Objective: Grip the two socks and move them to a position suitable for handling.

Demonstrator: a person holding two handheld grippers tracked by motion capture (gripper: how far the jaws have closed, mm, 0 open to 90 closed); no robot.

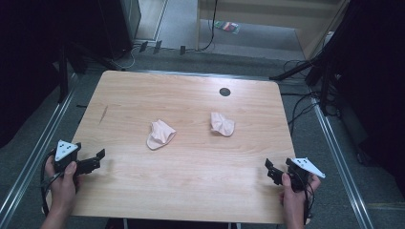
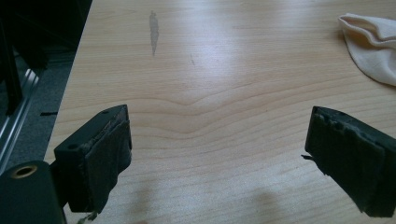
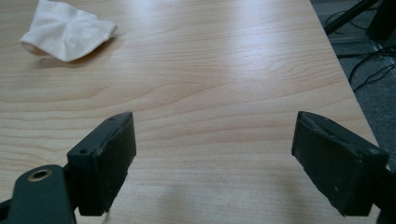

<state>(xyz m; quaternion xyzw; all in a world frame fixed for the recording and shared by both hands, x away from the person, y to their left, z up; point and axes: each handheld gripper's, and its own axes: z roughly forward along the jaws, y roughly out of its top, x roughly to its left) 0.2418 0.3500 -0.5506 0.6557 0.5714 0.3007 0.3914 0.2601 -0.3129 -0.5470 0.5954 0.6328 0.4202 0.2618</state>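
Two crumpled pale pink cloths lie near the middle of the wooden table (image 1: 191, 191). The left cloth (image 1: 160, 134) shows at the upper right of the left gripper view (image 2: 371, 44). The right cloth (image 1: 222, 124) shows at the upper left of the right gripper view (image 3: 65, 30). My left gripper (image 1: 98, 157) rests at the table's near left edge, held in a hand, jaws wide apart with bare wood between them (image 2: 217, 154). My right gripper (image 1: 270, 171) sits at the near right corner, open too, nothing between its jaws (image 3: 215, 158). Both are well short of the cloths.
A dark round hole (image 1: 224, 91) sits in the tabletop at the far right. A grey streak (image 1: 103, 113) marks the wood at the left. Cables and dark stands (image 1: 315, 71) crowd the floor beyond the right edge; metal rails (image 1: 28, 162) run along both sides.
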